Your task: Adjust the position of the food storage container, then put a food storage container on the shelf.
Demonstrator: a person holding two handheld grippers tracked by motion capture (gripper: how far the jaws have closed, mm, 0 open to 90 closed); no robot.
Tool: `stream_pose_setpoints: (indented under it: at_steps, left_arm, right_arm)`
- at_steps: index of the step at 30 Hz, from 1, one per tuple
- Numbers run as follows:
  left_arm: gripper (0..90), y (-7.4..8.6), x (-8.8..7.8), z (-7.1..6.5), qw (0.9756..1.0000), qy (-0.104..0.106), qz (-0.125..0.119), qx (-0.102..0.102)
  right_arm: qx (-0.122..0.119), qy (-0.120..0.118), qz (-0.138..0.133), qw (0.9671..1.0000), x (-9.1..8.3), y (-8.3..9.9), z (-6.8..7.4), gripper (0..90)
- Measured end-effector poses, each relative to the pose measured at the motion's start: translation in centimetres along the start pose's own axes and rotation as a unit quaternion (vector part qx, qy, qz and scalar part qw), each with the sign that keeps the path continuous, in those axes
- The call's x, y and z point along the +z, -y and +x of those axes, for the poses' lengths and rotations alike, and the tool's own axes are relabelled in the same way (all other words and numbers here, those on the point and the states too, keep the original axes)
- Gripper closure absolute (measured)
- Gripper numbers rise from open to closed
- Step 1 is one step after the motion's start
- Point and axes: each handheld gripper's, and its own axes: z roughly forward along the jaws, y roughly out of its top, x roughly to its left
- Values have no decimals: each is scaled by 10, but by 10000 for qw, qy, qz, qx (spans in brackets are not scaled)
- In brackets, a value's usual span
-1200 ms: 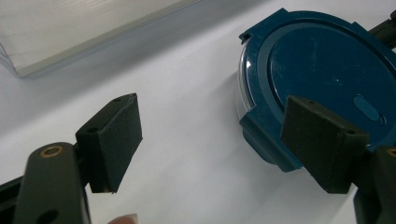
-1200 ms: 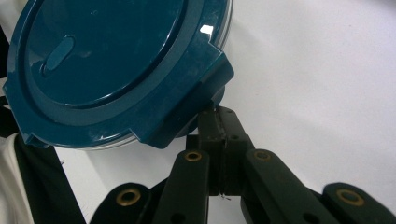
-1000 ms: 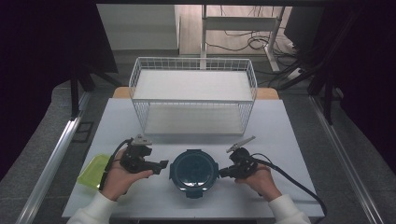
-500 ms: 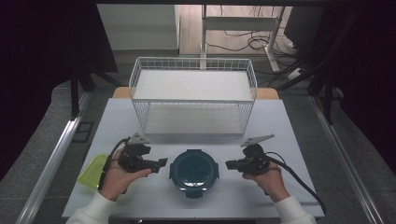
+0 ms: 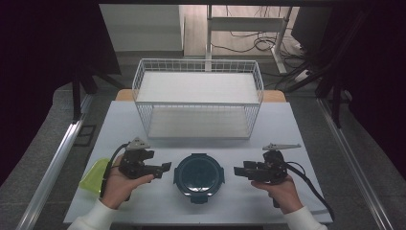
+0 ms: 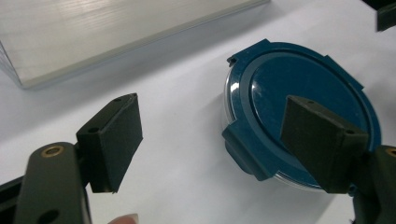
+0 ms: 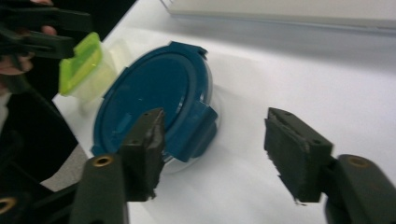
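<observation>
Your white table carries a wire basket at its far edge. Near the front edge, centred, sits the round container with a dark blue clip lid, no readable label or writing on it. A green-lidded tub lies at the left edge. Your left gripper is spread, empty, just left of the container. Your right gripper has just been opening; nothing sits between its jaws.

The container is round, of clear plastic, closed with a dark blue lid that has latch tabs around its rim. It sits upright and flat on the white counter, near the front edge, in front of the wire basket.
</observation>
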Motion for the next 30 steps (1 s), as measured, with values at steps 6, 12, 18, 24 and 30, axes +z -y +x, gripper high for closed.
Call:
stream_pose_setpoints:
  at_steps: [6,12,18,24,30]
  left_arm:
    - [206,-3,-1,-4,9999,86,-89,-73]
    - [201,-1,4,-5,9999,130,-15,-93]
    - [201,-2,7,-9,9997,227,-49,-97]
    - [198,6,9,-9,9991,353,-12,-225]
    - [199,10,11,-12,9981,491,47,-375]
  right_arm:
    - [-65,190,-33,9998,0,1,0,249]
    - [-146,188,13,9997,2,1,-2,219]
    - [-106,58,59,9999,6,3,-2,199]
    - [-46,-44,94,9999,13,0,-3,199]
    - [-57,-175,173,9997,22,-3,-1,199]
